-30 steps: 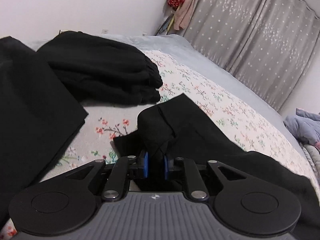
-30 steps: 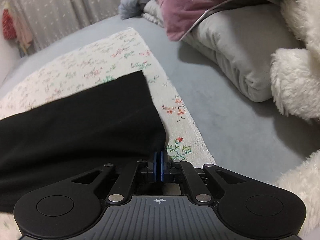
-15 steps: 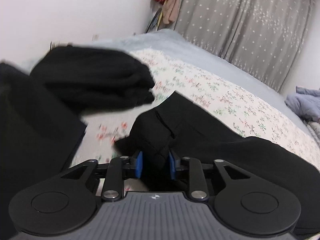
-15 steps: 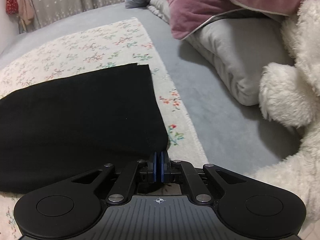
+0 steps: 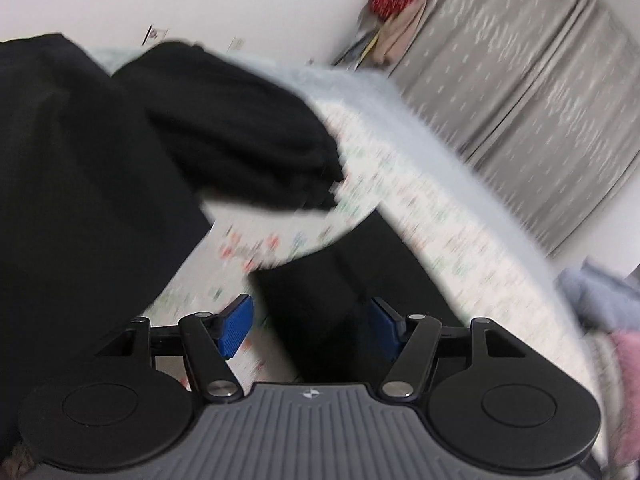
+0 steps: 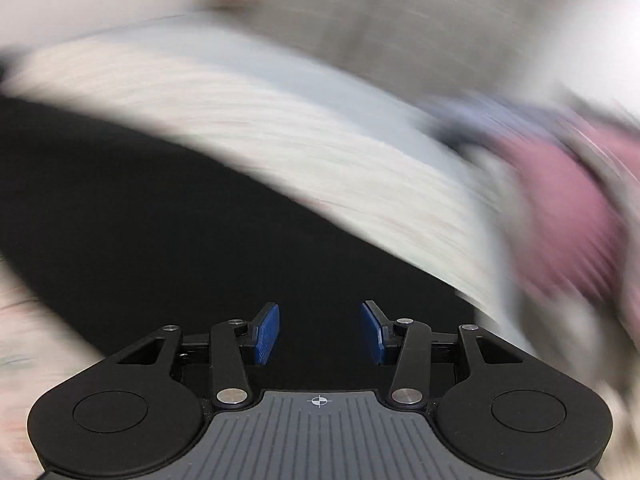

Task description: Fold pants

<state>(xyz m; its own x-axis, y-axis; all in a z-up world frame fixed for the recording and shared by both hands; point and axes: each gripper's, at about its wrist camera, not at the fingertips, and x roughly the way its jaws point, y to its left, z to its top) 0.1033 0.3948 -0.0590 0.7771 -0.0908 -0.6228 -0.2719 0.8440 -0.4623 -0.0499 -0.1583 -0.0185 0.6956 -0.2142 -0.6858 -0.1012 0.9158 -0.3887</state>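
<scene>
The black pants (image 5: pixel 332 304) lie on a floral sheet (image 5: pixel 404 200) on the bed. In the left wrist view my left gripper (image 5: pixel 312 326) is open, its blue pads spread on either side of the pants' bunched end, not clamping it. In the right wrist view, which is heavily motion-blurred, the pants (image 6: pixel 192 224) spread as a wide black panel ahead. My right gripper (image 6: pixel 320 332) is open and empty just above the black cloth.
A folded pile of black clothes (image 5: pixel 240 136) and another black garment (image 5: pixel 68 200) lie to the left. Grey curtains (image 5: pixel 532 92) hang behind the bed. A pink pillow (image 6: pixel 560 200) and grey bedding sit to the right. The floral sheet also shows in the right view (image 6: pixel 300 128).
Both grippers have opened and let go of the pants. Both views have swung quickly and are now blurred; the right gripper has turned left, away from the pillows, over the pants.
</scene>
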